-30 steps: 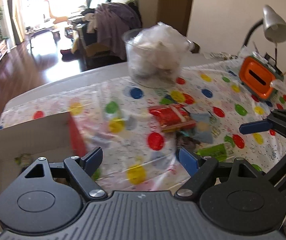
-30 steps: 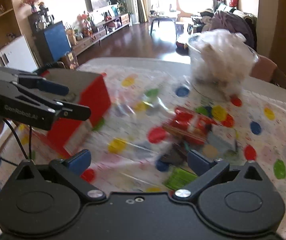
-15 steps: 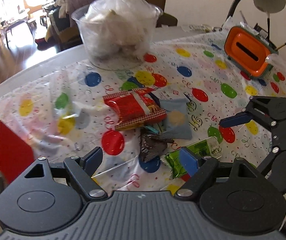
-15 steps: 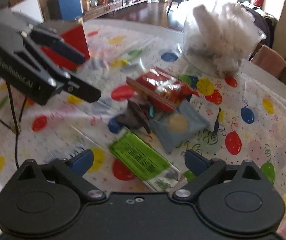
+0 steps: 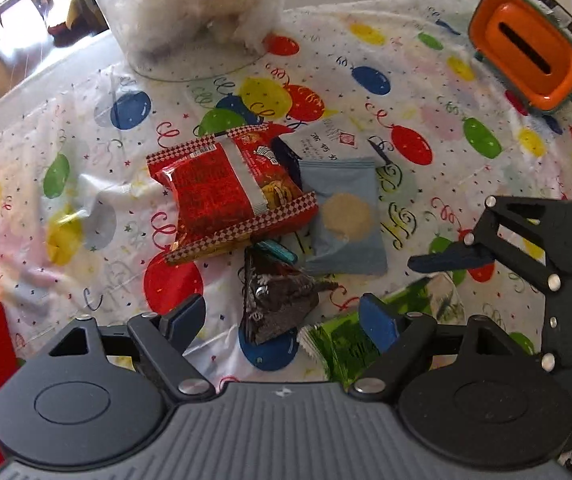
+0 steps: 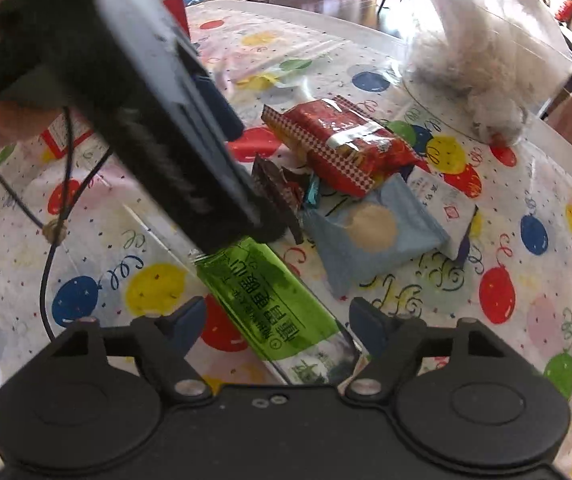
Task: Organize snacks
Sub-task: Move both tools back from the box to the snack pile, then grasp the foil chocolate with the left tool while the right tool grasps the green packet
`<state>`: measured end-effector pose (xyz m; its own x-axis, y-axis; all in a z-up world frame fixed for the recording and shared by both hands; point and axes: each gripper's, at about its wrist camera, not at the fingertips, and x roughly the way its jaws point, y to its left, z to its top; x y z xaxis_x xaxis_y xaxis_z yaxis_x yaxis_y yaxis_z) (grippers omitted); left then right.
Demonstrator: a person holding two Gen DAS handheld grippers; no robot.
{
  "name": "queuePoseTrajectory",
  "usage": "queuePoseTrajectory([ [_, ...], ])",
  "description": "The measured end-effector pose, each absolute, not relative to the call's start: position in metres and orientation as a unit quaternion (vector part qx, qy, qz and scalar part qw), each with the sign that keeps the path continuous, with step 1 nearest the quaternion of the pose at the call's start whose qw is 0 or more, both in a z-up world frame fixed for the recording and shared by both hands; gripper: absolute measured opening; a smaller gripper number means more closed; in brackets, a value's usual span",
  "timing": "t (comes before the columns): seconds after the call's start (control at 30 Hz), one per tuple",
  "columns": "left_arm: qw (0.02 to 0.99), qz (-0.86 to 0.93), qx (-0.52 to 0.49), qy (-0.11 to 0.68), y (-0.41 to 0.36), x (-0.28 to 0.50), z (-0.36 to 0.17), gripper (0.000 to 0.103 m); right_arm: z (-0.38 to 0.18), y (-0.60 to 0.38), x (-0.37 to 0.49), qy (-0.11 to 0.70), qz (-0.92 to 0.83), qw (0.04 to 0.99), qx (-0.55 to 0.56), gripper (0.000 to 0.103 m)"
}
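Red packet (image 5: 229, 196), blue cookie pouch (image 5: 346, 216), dark wrapper (image 5: 273, 300), green packet (image 6: 273, 304): clustered flat.

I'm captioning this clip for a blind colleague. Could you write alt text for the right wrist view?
The right gripper stands open over a green foil snack packet on a balloon-print tablecloth, jaws just closing, not yet gripping. Beyond lie a red snack bag, a pale blue biscuit packet and a dark brown wrapper; the left gripper crosses from upper left.

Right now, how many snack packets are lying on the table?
5, in one pile: red packet at left, light blue packet beside it, white sachet behind those, dark brown packet in front, green packet nearest. Others may be hidden underneath.
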<state>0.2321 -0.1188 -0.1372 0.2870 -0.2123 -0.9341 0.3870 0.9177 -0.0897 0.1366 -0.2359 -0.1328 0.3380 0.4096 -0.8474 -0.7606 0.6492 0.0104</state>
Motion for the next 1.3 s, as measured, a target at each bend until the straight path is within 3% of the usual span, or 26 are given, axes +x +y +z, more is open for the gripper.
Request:
queuePoseTrajectory([
  [0.47, 0.774, -0.175, 0.063, 0.605, -0.125, 0.259, -0.161, 0.083, -0.145, -0.232, 0.14, 0.432, 0.391, 0.783, -0.218, 0.069],
  [0.63, 0.773, -0.169, 0.07, 0.607, -0.129, 0.261, -0.163, 0.071, -0.146, -0.231, 0.139, 0.426, 0.394, 0.784, -0.221, 0.065],
  [0.83, 0.776, -0.16, 0.079, 0.605, -0.128, 0.258, -0.161, 0.055, -0.142, -0.229, 0.129, 0.428, 0.397, 0.782, -0.22, 0.047],
  [1.3, 0.795, -0.141, 0.025, 0.59, -0.081, 0.231, -0.146, 0.051, -0.137, -0.231, 0.101, 0.454, 0.346, 0.809, -0.14, 0.041],
])
